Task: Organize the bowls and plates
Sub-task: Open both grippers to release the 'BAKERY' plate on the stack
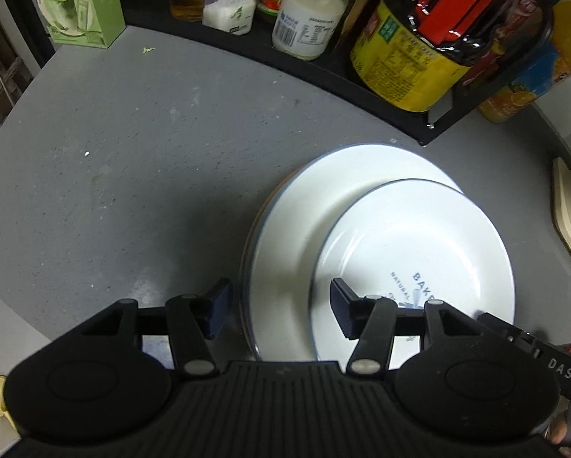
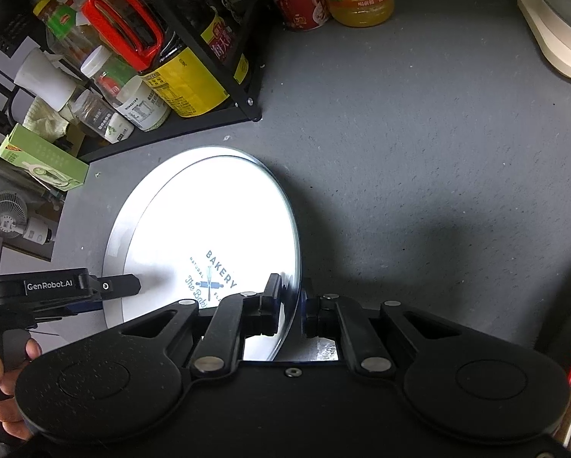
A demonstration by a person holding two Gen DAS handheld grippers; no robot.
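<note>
R gripper (image 2: 290, 305): fingers clamped on near rim of small plate (image 2: 216, 236), 1 pad above, 1 below the edge. Small plate w/ BAKERY print lies on large plate (image 1: 316, 206), offset toward R side; far rims nearly flush. L gripper (image 1: 281, 307): fingers spread wide, holding nothing, hovering over near-L edge of the 2 plates. Grey counter (image 1: 132, 175) bare ahead-L of L gripper, and ahead-R of R gripper. Black rack (image 1: 361, 80) w/ bottles just beyond plates' far edge. Cream base (image 2: 552, 38) far ahead-R of R gripper.
</note>
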